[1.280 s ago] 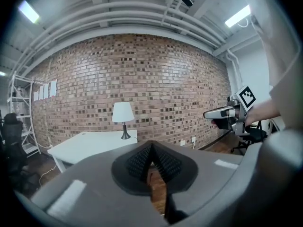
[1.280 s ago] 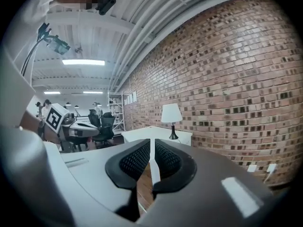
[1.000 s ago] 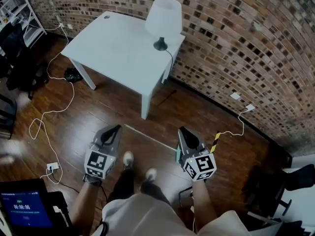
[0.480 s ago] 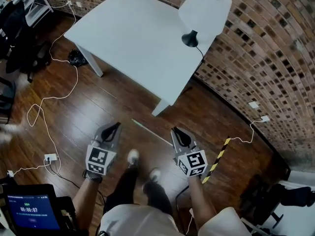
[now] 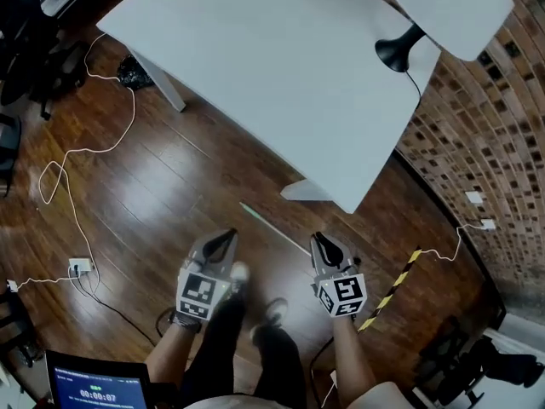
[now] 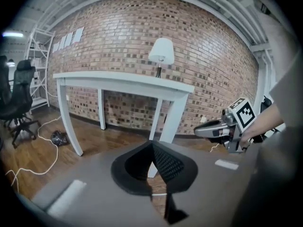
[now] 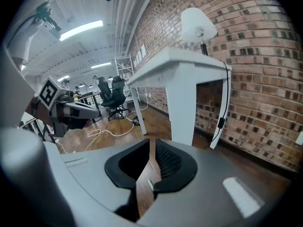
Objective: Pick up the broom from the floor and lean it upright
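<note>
The broom's thin pale pole (image 5: 274,227) lies on the dark wood floor, slanting from near the table leg toward my right gripper. My left gripper (image 5: 228,235) hovers just left of the pole with its jaws together and nothing in them; its own view shows it (image 6: 152,148) pointing at the table leg. My right gripper (image 5: 319,241) hangs over the pole's near end, jaws a narrow gap apart and empty (image 7: 150,145). Whether either touches the pole I cannot tell. A yellow-and-black striped stick (image 5: 390,290) lies to the right.
A white table (image 5: 281,75) with a white lamp (image 5: 451,7) stands close ahead, against a brick wall (image 5: 502,143). White cables (image 5: 77,156) and a power strip (image 5: 79,267) lie on the floor at left. Office chairs (image 7: 111,96) stand further off.
Both grippers have dropped toward the floor and closed in on the pole. The view has sunk and moved forward, so the table and lamp loom larger.
</note>
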`<act>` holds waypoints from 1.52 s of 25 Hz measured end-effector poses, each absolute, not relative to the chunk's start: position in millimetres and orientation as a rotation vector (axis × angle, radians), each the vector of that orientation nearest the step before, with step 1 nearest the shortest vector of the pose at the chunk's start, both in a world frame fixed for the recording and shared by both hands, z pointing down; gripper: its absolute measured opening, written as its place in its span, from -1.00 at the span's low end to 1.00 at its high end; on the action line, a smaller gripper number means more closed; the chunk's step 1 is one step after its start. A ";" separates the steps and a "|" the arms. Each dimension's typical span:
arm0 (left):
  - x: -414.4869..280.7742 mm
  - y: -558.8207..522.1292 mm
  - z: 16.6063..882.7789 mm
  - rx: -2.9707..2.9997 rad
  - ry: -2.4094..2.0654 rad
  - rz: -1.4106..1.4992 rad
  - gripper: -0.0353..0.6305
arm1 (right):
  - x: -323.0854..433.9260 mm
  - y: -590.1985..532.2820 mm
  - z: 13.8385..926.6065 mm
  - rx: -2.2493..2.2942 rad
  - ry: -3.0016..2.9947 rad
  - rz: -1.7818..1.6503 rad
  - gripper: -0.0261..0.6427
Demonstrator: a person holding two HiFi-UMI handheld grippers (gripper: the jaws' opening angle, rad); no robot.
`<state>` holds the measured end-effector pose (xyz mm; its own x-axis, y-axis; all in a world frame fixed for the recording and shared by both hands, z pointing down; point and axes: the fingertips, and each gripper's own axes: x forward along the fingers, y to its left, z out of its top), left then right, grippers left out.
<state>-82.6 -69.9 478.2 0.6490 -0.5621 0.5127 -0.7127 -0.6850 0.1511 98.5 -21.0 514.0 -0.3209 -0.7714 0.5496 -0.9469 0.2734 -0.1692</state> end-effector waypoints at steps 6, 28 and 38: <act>-71.6 -63.9 584.0 2.514 -0.940 0.671 -0.90 | 93.5 -14.6 656.0 1.469 -2.092 0.790 -0.75; -88.5 -3.6 813.1 2.456 -0.894 0.743 -0.90 | 74.3 29.3 1030.5 1.023 -1.828 0.866 -0.67; -89.7 27.0 858.4 2.420 -0.814 0.764 -0.90 | 63.1 34.0 1107.5 0.764 -1.705 0.659 -0.66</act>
<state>-89.7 27.0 858.4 0.6688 -0.3923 0.6315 -0.6552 -0.7124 0.2512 63.1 34.0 1107.5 -0.1907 -0.1593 0.9686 -0.7694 0.6370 -0.0468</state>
